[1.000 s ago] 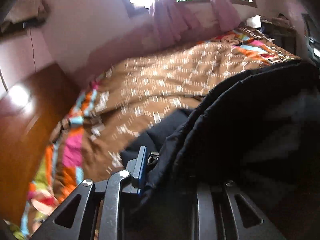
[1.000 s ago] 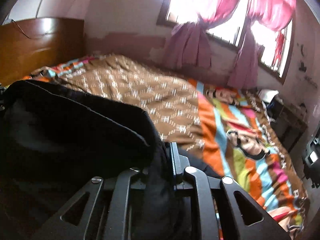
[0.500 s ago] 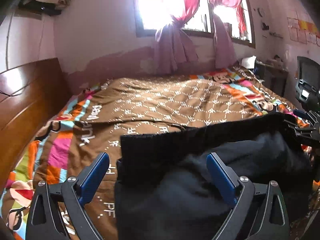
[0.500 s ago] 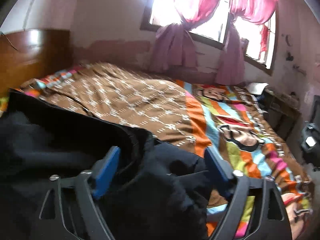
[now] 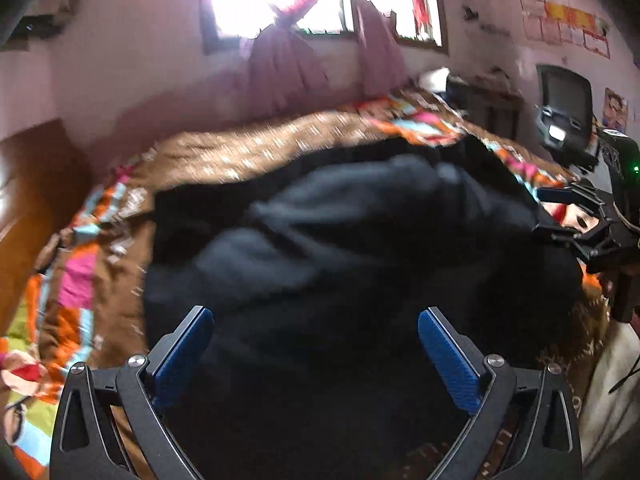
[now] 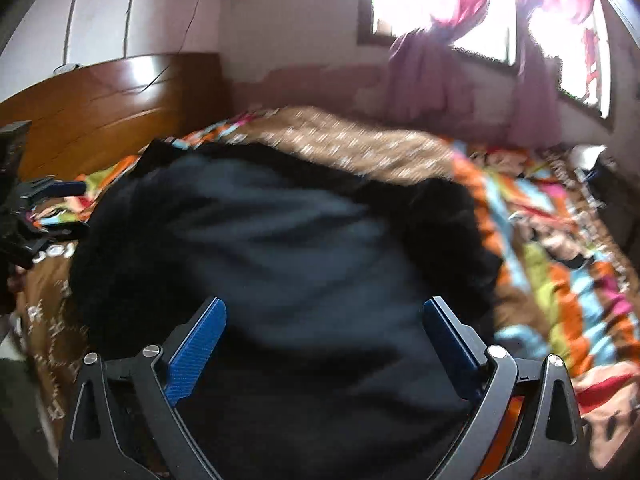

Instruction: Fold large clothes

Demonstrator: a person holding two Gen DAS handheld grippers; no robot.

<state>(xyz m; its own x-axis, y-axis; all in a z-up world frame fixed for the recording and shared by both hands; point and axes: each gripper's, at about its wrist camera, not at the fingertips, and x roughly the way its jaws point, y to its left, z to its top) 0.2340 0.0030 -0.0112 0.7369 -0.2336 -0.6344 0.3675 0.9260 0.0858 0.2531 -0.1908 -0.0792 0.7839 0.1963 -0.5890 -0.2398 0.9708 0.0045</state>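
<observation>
A large black garment [image 5: 340, 240] lies bunched on the patterned bedspread [image 5: 224, 152], and also fills the middle of the right wrist view [image 6: 280, 248]. My left gripper [image 5: 316, 344] is open, its blue pads wide apart above the garment's near edge, holding nothing. My right gripper [image 6: 324, 340] is open over the garment's near part, also empty. The right gripper shows at the right edge of the left wrist view [image 5: 576, 216]. The left gripper shows at the left edge of the right wrist view [image 6: 44, 200]. Both views are motion-blurred.
A wooden headboard [image 6: 100, 104] stands at the bed's left end. A window with pink curtains [image 5: 304, 12] is on the far wall. A chair [image 5: 564, 96] and dark furniture [image 5: 488, 108] stand beyond the bed's right side.
Both grippers were shut on the garment a second ago, opened and let it go. Since then they have pulled back and up; the garment now lies on the bed.
</observation>
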